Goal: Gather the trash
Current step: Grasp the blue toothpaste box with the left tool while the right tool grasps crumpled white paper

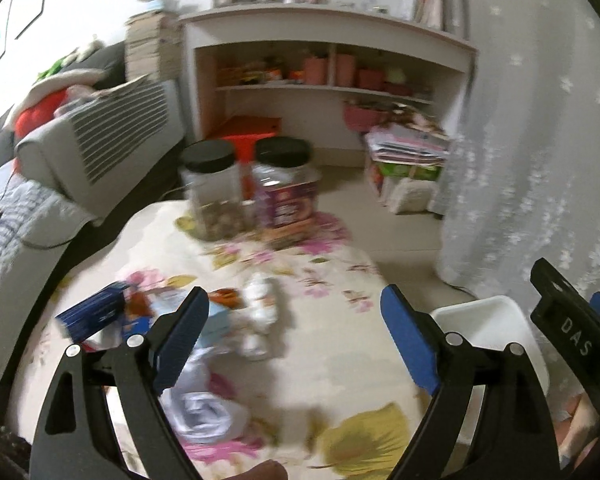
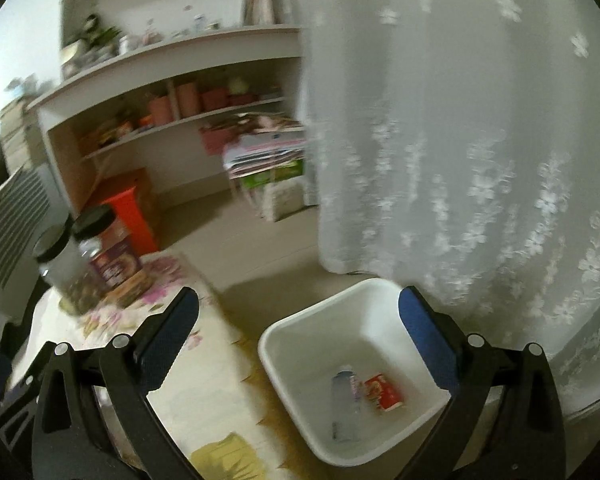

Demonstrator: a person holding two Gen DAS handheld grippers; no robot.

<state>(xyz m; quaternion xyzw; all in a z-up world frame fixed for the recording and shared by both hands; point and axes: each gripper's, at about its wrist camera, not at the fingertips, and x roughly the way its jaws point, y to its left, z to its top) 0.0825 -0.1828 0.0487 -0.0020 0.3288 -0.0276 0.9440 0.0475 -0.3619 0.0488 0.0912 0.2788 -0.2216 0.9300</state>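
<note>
My left gripper [image 1: 294, 340] is open and empty above the floral table [image 1: 340, 360]. Trash lies on the table: a crumpled white wrapper [image 1: 260, 312], a dark blue box [image 1: 92, 316], a light blue carton [image 1: 216, 320], an orange wrapper [image 1: 226, 296] and a white plastic bag [image 1: 204, 412]. My right gripper [image 2: 298, 332] is open and empty above the white bin [image 2: 300, 328], which stands on the floor beside the table. In the bin lie a clear plastic bottle [image 2: 346, 404] and a red carton [image 2: 382, 392]. The bin also shows in the left wrist view [image 1: 484, 320], with part of the right gripper behind it.
Two black-lidded jars [image 1: 212, 192] [image 1: 286, 184] stand at the table's far end. A grey sofa [image 1: 60, 168] lies to the left. A white shelf unit [image 1: 328, 80], an orange stool [image 1: 248, 140] and stacked boxes [image 1: 404, 160] stand beyond. A lace curtain [image 2: 460, 140] hangs right.
</note>
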